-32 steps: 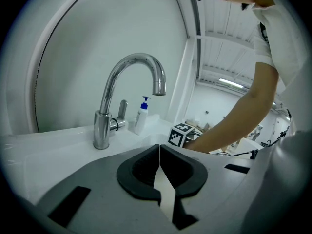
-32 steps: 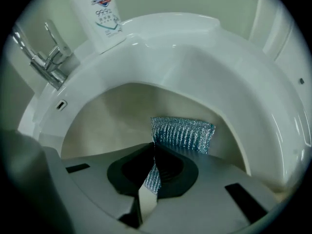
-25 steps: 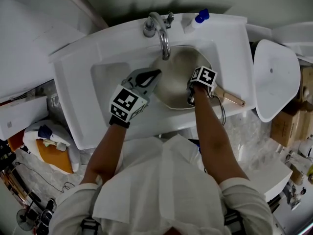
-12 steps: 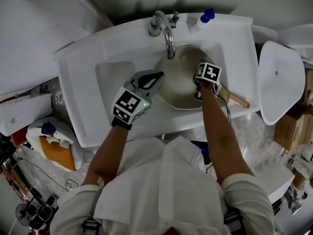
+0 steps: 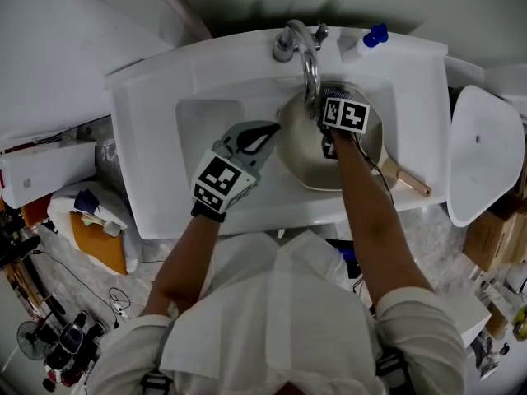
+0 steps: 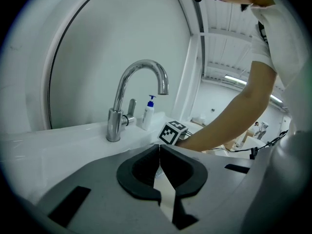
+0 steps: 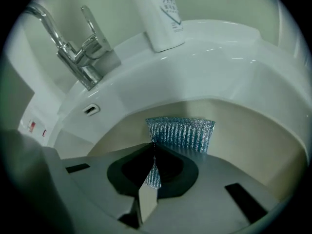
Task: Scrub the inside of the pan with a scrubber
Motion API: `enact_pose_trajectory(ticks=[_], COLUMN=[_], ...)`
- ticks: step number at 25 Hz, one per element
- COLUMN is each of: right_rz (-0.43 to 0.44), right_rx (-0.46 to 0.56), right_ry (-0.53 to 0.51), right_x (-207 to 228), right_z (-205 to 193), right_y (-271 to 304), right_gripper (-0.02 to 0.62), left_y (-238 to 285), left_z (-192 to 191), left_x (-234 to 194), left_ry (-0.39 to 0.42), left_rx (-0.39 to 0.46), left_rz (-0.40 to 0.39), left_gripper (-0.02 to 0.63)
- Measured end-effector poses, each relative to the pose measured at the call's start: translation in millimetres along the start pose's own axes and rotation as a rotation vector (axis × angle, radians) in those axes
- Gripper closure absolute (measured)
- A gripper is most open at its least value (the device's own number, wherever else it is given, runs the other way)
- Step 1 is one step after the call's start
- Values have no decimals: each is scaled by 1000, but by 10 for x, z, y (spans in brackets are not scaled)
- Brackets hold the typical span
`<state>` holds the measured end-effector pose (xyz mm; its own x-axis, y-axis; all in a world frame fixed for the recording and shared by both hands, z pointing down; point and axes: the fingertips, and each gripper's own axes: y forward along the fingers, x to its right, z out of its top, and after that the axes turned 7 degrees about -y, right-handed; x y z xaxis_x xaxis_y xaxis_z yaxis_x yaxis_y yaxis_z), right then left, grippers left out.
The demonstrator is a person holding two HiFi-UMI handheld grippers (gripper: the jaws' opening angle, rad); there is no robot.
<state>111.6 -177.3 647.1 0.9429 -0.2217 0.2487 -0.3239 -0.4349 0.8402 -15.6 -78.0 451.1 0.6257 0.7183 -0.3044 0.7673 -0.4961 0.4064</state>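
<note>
- Silvery scrubber [image 7: 181, 134] pinched in right gripper [image 7: 154, 144]; that gripper hides it from the head view.
- Pan [image 5: 300, 155] in sink [image 5: 206, 130], scrubber inside.
- Left gripper [image 6: 159, 150] closed, empty.

Faucet [image 5: 309, 56] overhangs the far side of the pan [image 5: 295, 142]

I am holding the scrubber [image 7: 181, 133] between my right gripper's [image 7: 154, 145] jaws; it is jutting ahead of them onto the inner wall of the pan [image 7: 248, 130], which is sitting in the sink [image 5: 165, 97]. Behind the pan, the faucet [image 7: 73, 48] is standing ahead-left of these jaws and the soap bottle [image 7: 161, 13] straight ahead. My left gripper [image 5: 255, 134] is sitting left of the pan.
</note>
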Motion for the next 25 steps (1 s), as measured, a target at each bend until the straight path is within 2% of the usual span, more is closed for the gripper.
enact_pose_trajectory(ticks=[8,11,14,16,19,25], right_rz=[298,366,377,349,289,323], right_rx=[0,24,91,124,120,102], right_ry=[-18,-43,-91,-128,-159,-228], right_x=[-836,-992,-1034,-982,-899,-1098], right_z=[-86,-83,85,245,403,361], right_y=[-40,-188,-326,-343,-280,-245], right_gripper=[580,580,580,580,580,580], left_y=[-116,-165,-221,-244,-271,-334], left_z=[-25,-6,9,14,19,-12], left_x=[-40,-61,-86,-92,-87,-140], left_ry=[-7,-5,-2,0,1,-8], left_rx=[10,15,22,24,28,34], left_rz=[19,24,31,33,34,46], left_gripper=[586,586,586,586,586,586])
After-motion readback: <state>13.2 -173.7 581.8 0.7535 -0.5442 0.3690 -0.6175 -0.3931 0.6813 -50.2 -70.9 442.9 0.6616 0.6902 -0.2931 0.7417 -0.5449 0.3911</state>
